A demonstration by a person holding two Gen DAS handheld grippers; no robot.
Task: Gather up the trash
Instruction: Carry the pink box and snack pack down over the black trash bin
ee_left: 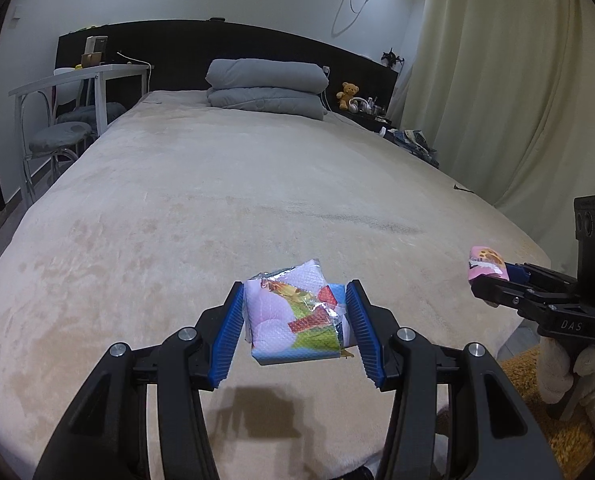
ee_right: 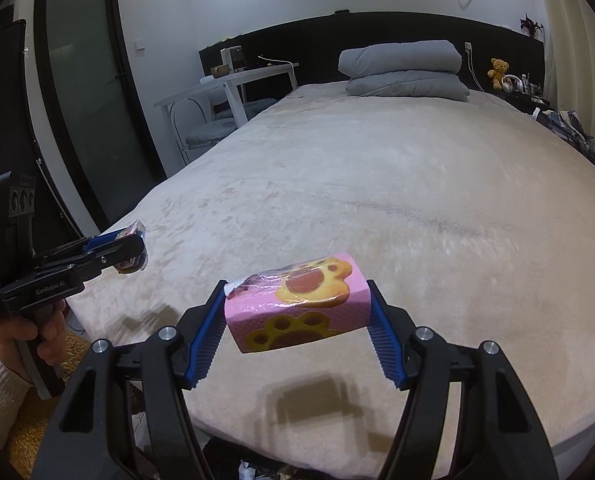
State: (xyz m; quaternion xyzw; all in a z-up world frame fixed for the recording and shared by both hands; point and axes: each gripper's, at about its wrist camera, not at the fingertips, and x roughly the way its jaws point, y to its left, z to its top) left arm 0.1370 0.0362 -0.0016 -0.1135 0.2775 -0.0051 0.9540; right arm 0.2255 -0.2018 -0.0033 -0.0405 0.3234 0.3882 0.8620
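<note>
My left gripper [ee_left: 295, 320] is shut on a colourful tissue packet with a crumpled foil wrapper [ee_left: 297, 316] and holds it above the foot of the beige bed [ee_left: 237, 200]. My right gripper [ee_right: 297, 316] is shut on a pink paw-print tissue packet [ee_right: 297, 304], also held above the bed's near end. The right gripper with its pink packet [ee_left: 485, 264] shows at the right of the left wrist view. The left gripper with its packet [ee_right: 131, 250] shows at the left of the right wrist view.
Folded grey bedding [ee_left: 265, 88] lies at the head of the bed by a dark headboard [ee_left: 217, 48]. A white desk [ee_left: 77, 80] with stools stands left. Curtains [ee_left: 517, 80] hang right. A yellow rug [ee_left: 537, 400] and floor clutter [ee_right: 257, 468] lie below the bed's foot.
</note>
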